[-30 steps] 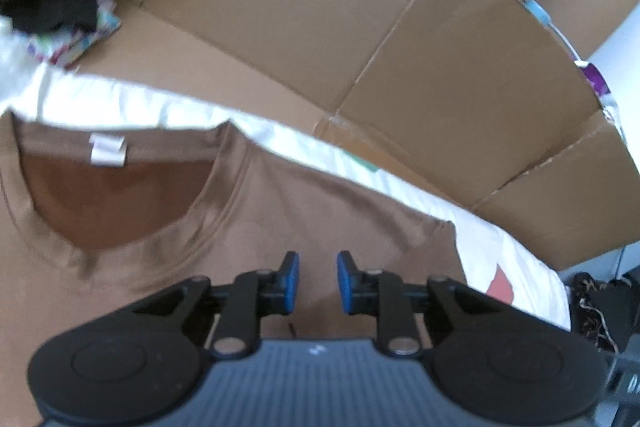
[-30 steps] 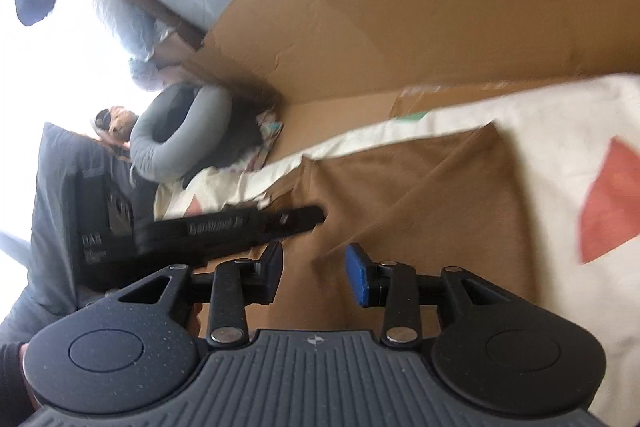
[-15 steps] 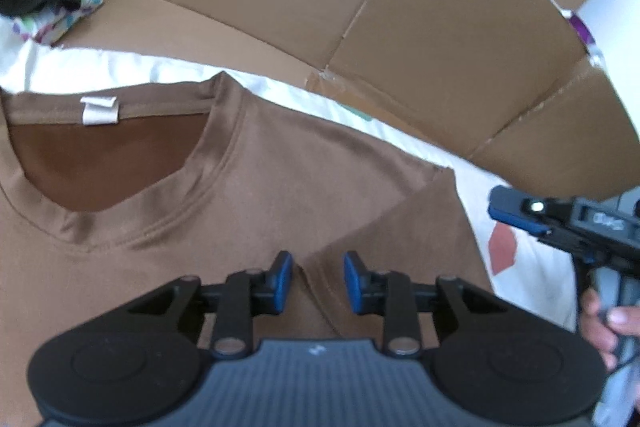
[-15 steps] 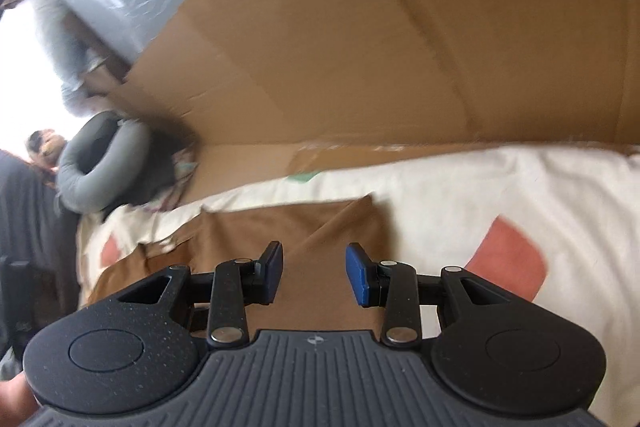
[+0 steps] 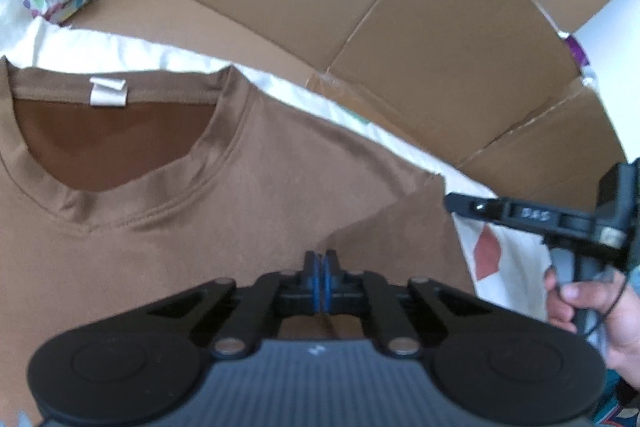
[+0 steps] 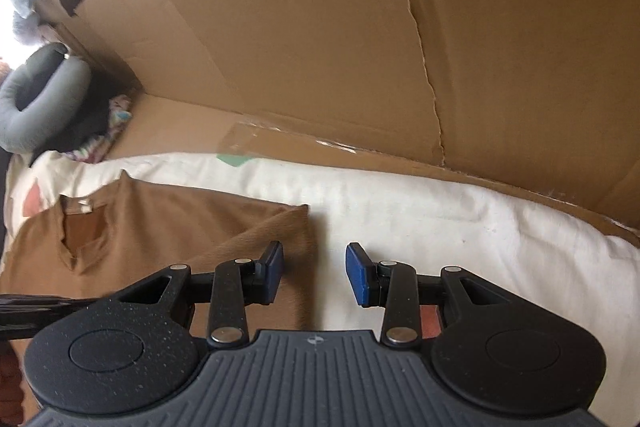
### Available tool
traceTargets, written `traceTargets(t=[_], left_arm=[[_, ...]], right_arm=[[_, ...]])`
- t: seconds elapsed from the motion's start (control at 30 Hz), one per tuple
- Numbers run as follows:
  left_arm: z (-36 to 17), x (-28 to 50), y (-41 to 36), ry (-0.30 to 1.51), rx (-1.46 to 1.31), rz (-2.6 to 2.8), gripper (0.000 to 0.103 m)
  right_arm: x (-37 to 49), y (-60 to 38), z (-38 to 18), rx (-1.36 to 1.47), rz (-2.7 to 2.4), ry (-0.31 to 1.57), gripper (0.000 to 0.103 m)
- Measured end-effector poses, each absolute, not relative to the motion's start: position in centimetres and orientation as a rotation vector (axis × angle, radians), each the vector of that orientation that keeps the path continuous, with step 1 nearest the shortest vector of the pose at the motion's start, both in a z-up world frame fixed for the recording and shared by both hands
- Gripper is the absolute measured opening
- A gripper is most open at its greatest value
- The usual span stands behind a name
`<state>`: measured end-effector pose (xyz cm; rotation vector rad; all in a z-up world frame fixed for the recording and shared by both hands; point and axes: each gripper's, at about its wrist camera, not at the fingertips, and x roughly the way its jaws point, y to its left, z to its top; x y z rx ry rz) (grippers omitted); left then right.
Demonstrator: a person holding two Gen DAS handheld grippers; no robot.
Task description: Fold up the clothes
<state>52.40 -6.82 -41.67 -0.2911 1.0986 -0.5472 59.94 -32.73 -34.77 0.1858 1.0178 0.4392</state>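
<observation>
Left wrist view: left gripper [image 5: 321, 273] jaws just clamped onto brown shirt [image 5: 240, 211]; right gripper [image 6: 315, 273] parted, holding nothing.

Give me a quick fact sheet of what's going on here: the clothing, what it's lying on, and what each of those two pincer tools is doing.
garment: brown T-shirt, spread flat, collar and white label visible
surface: white sheet with red patches, cardboard behind
left gripper: just closed, pinching shirt fabric near the sleeve seam
right gripper: open, at the sleeve edge, holding nothing
fold progress: none visible yet
</observation>
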Motion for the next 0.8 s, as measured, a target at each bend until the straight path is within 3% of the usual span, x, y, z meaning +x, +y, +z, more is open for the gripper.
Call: traceTargets(t=[0.57, 0.8], left_arm=[[-41.5, 53.2, -5.6, 1.144, -0.279, -0.501, 0.002], [-42.1, 53.5, -6.3, 1.164, -0.237, -0.471, 0.002]], right_arm=[[61.8, -29.9, -35.7, 0.093, 0.468, 1.022, 0.037], [63.2, -29.8, -35.8, 0.055, 0.467, 1.042, 0.025]])
